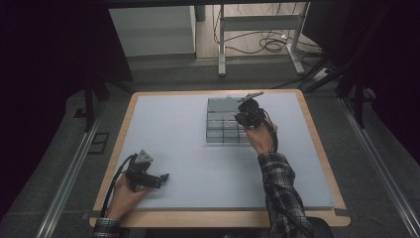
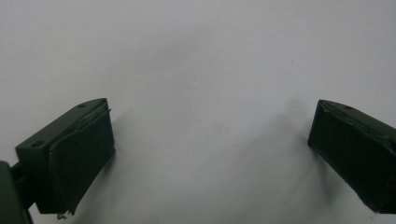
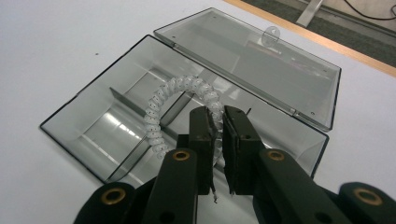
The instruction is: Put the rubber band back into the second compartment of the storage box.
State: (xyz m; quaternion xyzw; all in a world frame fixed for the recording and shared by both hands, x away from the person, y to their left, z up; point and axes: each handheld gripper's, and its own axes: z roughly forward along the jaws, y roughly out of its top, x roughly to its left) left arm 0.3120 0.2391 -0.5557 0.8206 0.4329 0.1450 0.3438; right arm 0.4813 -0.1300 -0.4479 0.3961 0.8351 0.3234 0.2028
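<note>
The right gripper (image 3: pixel 218 122) has its 2 jaws clenched on 1 end of a white spiral coil (image 3: pixel 161 105), which arches up and away from the pads, curving left and down into the clear compartment box (image 3: pixel 81 114). The coil's long axis bends over a divider inside the box, its free end low near the front wall. The box's lid (image 3: pixel 280 70) lies open flat behind, hinged along the far side and close to the table's wooden edge (image 3: pixel 299 35). The left gripper (image 1: pixel 159 179) rests on the grey mat (image 1: pixel 173 129), its jaws released and holding nothing, well apart from the box, with bare mat all around.
</note>
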